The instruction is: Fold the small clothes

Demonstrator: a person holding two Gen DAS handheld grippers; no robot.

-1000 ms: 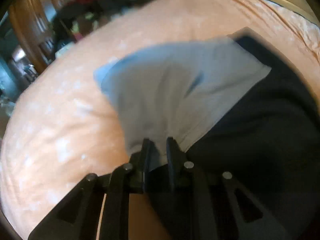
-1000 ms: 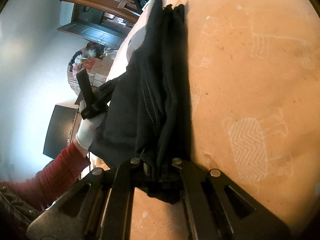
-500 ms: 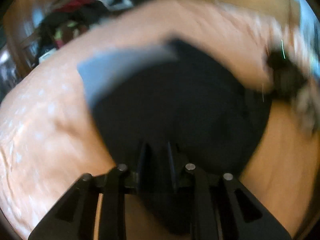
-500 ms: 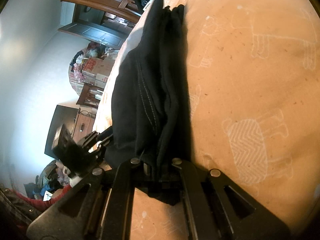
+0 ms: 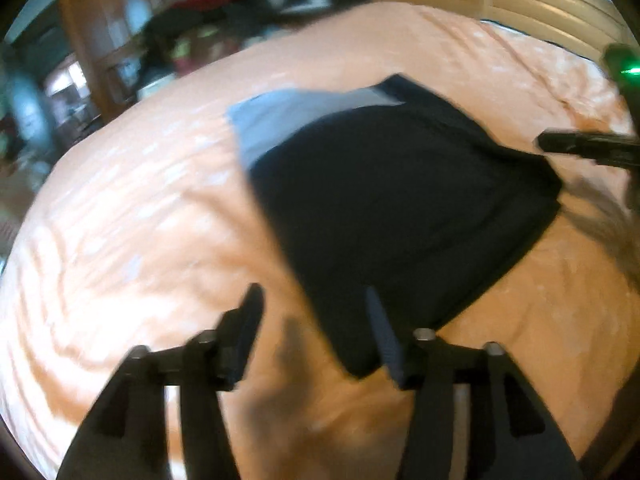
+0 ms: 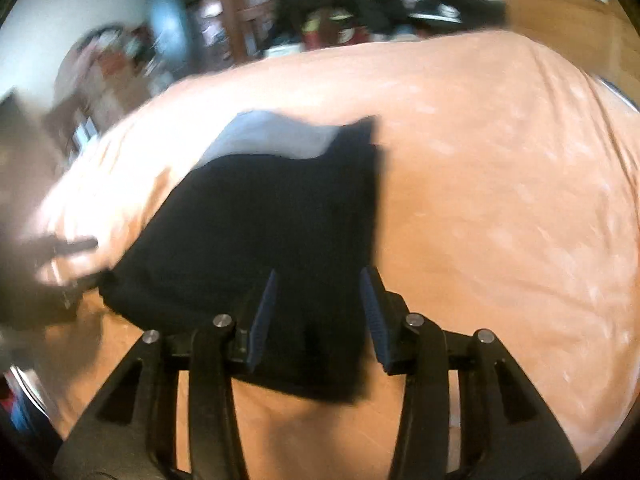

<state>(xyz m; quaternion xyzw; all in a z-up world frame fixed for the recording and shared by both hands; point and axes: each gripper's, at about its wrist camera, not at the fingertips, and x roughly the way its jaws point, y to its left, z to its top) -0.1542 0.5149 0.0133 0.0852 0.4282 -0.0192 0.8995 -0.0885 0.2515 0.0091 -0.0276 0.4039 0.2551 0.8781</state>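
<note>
Tools [image 5: 314, 308] [image 6: 318, 304] spread wide over black garment [image 5: 400, 208] on bedsheet [image 5: 140, 220]

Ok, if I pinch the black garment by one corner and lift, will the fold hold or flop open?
Probably flop open: the black garment lies limp and creased on the orange bedspread, so it looks soft, not stiff. It likely weighs little. A light blue layer shows at its far edge and may slide loose. Both the left gripper and right gripper are open.
</note>
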